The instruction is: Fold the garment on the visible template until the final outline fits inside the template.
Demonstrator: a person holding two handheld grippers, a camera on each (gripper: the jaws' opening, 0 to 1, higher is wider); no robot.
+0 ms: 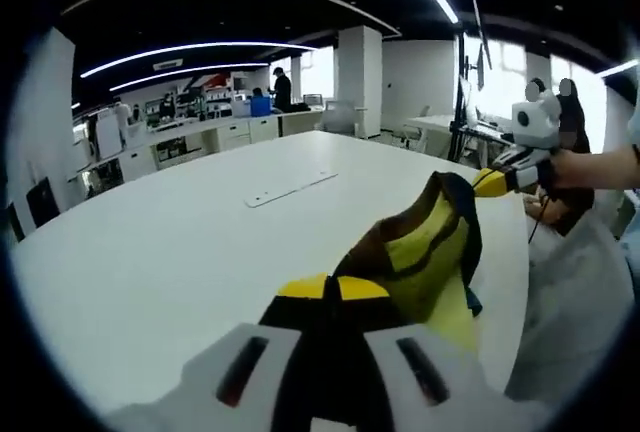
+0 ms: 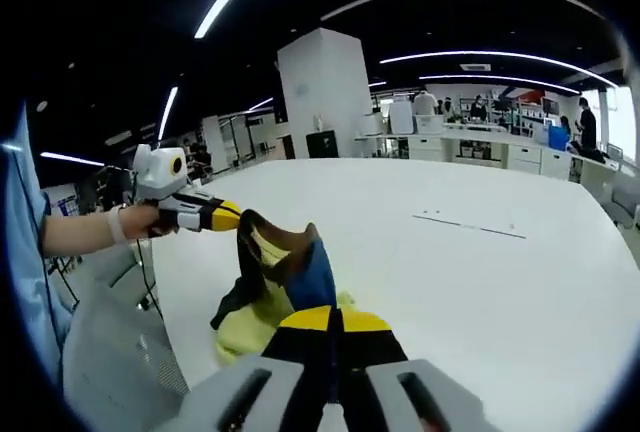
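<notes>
Up close, we see the left gripper (image 1: 327, 290) with its yellow-tipped black jaws pressed together on a fold of the garment (image 1: 425, 252), and the right gripper (image 2: 328, 322) doing the same at the opposite end, jaws pinched on the cloth. In the left gripper view the right gripper (image 1: 492, 181) comes in from the right, held by a hand (image 1: 572, 168), its tips clamped on the garment's top corner; in the right gripper view the left gripper (image 2: 232, 216) enters from the left in the person's hand (image 2: 140, 220), nipping the far corner likewise.

Between the two, we hold the garment (image 2: 275, 287) stretched and lifted, sagging in soft folds near the table's close edge. It is limp fabric in patches of pale yellow, brown and dark blue, and we can read no label or writing on it.

Beyond it the white table (image 1: 180, 242) spreads smooth, matt and broad with a rounded edge. Towards its far side lies a thin, flat white strip (image 1: 290, 188), well apart from the garment
</notes>
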